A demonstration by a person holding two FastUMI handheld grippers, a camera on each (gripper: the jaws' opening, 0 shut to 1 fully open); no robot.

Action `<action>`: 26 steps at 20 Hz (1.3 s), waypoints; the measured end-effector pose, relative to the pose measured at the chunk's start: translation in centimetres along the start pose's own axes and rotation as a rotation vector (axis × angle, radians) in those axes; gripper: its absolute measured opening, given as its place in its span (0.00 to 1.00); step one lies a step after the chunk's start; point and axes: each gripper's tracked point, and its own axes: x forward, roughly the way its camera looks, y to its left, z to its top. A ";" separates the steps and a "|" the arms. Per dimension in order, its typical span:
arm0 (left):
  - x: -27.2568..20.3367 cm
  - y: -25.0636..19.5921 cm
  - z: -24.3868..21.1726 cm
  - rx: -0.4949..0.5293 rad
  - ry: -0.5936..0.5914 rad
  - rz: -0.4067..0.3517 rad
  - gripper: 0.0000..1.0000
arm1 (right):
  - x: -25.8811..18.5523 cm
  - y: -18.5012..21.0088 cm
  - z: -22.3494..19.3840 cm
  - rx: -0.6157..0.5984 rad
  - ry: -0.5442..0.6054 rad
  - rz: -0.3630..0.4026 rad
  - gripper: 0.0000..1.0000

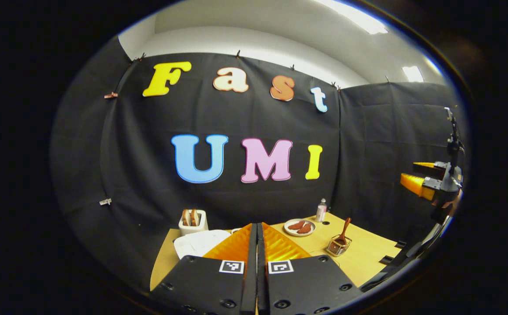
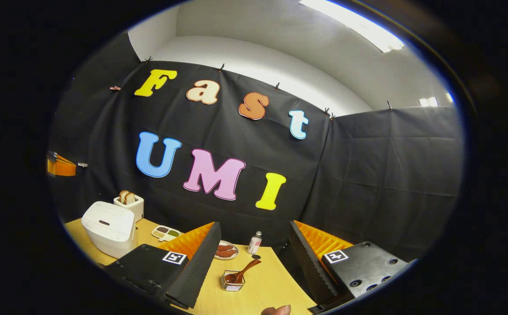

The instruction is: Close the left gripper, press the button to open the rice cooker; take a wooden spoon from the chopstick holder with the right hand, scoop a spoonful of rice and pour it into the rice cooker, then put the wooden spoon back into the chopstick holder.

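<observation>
Two square coded tags mark each hand-held gripper; nothing legible.

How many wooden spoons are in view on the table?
1: a brown wooden spoon leaning in the small wire chopstick holder on the yellow table, near the front. Others may be hidden.

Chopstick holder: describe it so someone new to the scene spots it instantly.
Start at the yellow wooden table in front of the black cloth wall. In the right gripper view, the small square wire-mesh chopstick holder stands near the table's front, between the right gripper's open fingers. Unlike the round plate and small white bottle behind it, it holds a brown wooden spoon leaning out.
</observation>
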 end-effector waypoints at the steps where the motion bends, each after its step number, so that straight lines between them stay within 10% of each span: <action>1: 1.0 0.4 -0.6 -0.003 0.027 -0.013 0.06 | -0.1 -0.2 -0.2 -0.002 0.005 -0.007 0.97; 14: 13.2 8.0 -14.5 -0.287 0.388 0.010 0.06 | -0.7 -2.3 -2.0 0.005 0.056 -0.079 0.97; 26: 14.6 9.3 -21.2 -0.311 0.577 0.053 0.07 | -1.1 -4.4 -3.5 -0.001 0.097 -0.131 0.97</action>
